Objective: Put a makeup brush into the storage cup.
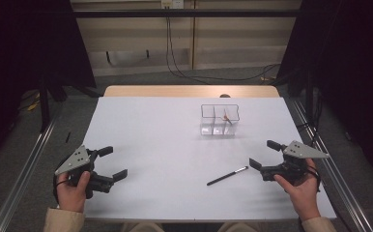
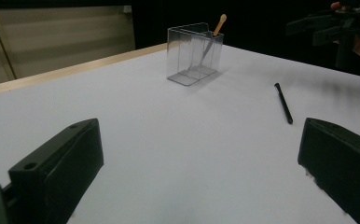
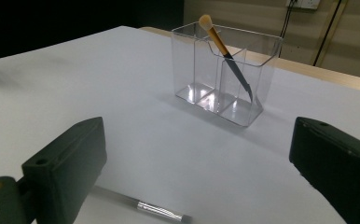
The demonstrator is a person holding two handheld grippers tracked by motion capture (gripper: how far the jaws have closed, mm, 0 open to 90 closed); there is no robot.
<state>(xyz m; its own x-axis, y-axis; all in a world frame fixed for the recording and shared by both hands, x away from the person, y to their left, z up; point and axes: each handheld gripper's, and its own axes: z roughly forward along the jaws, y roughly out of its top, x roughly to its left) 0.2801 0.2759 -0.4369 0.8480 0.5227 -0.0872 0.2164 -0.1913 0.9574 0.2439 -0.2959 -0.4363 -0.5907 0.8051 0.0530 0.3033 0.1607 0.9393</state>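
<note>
Both the left gripper (image 1: pixel 113 163) and right gripper (image 1: pixel 263 154) are idling with jaws spread and empty, while the thin black brush (image 1: pixel 227 176), lying flat at lower centre-right, is risking skidding away under a shallow pinch.

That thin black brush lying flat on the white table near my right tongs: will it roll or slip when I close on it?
The thin black brush with a silver band looks round and slim, so a sideways nudge may roll it on the smooth white table. It seems stiff and light. Lying flat, it gives the open right tongs little height to bite, so it may skid.
</note>
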